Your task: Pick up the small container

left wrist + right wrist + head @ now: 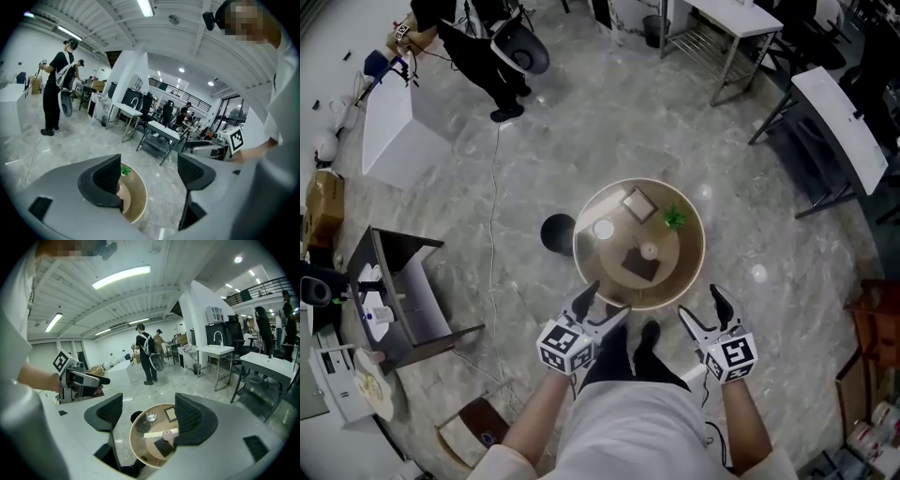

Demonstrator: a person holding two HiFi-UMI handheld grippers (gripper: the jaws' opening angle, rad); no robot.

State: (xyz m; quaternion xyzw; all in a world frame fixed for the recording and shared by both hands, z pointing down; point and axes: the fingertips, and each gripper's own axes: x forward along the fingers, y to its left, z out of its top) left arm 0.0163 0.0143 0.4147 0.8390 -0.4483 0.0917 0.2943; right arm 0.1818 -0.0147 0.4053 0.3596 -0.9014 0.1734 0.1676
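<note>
A round wooden table (pixel 686 274) stands in front of me. On it are a small pale cup (pixel 603 229), a small pinkish jar (pixel 649 251) beside a dark square mat (pixel 640 266), a framed card (pixel 639 203) and a green plant (pixel 675 218). My left gripper (pixel 602 302) hangs open at the table's near left edge, holding nothing. My right gripper (pixel 705 311) is open and bare at the near right edge. In the right gripper view the cup (pixel 151 416) and jar (pixel 167 435) lie below between the open jaws. The left gripper view catches only the table's rim (pixel 139 201) and the plant (pixel 125 169).
A black round stool (pixel 558 232) stands on the floor left of the table. A person in black (pixel 487 56) stands far off by a white box (pixel 394 122). A dark desk (pixel 403 291) is at my left, and folding tables (pixel 834 122) at the right.
</note>
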